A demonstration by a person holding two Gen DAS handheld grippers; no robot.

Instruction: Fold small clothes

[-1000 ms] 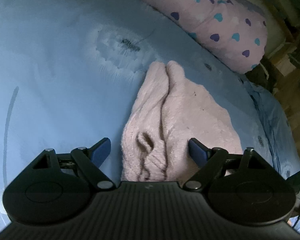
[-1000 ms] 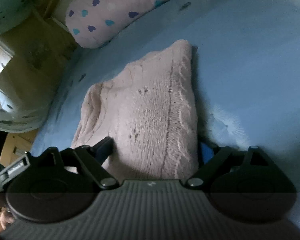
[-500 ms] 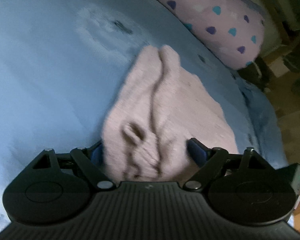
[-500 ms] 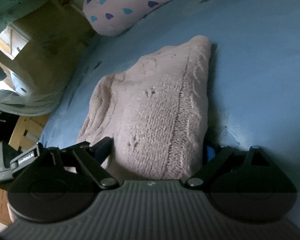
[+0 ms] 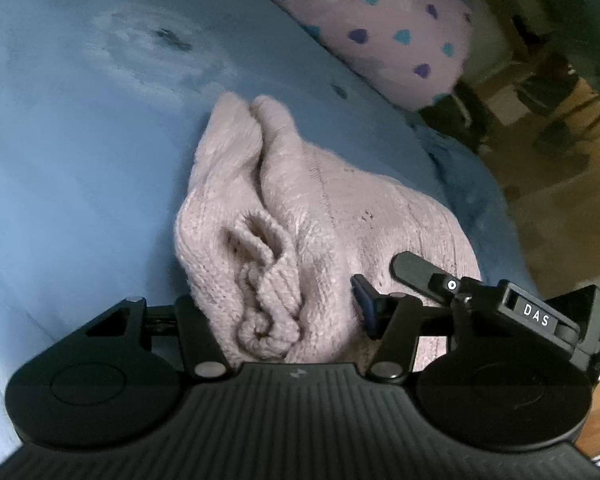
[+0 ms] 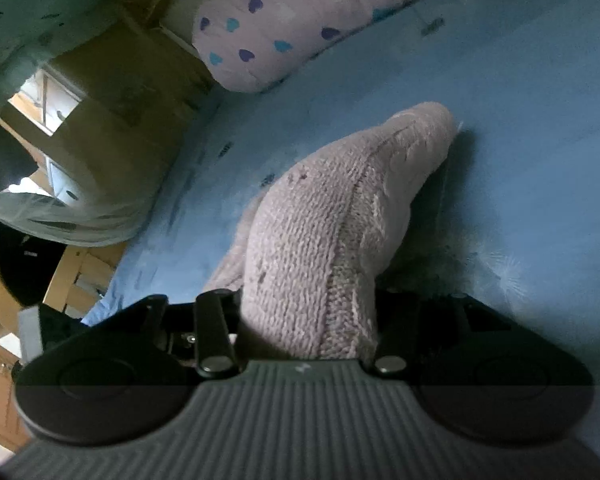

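While both sets of jaws have just been closing, the pink knitted garment (image 5: 300,216) bunches up between them and its near end lifts from the blue bedsheet (image 5: 80,152). A second ago both tools stood wide either side of the flat-lying knit; now the left gripper (image 5: 276,312) pinches the ruffled near edge, the wool filling the gap between its fingers, with the blue pad at about 3 o'clock pressed into the fabric. In the right wrist view the right gripper (image 6: 308,320) clamps the other near corner; the knit rises in a hump from 6 o'clock toward 1 o'clock, casting a dark shadow on the sheet at 3 o'clock, where before it lay flat. The far end of the garment rests on the bed in both views. The right gripper's fingers also show in the left wrist view at 4 o'clock, close beside the left one, so the two grips sit near each other on the same edge.

I judge this as the grasp just made and the lift beginning: the next move is probably carrying the near edge over toward 12 o'clock to lay one half on the other. The bulky knit could slip or fold unevenly.

The heart-print pillow (image 5: 380,28) lies at 1 o'clock. The only readable writing is "DAS" in white on the right tool's black body (image 5: 536,314); a small green light glows beside it.
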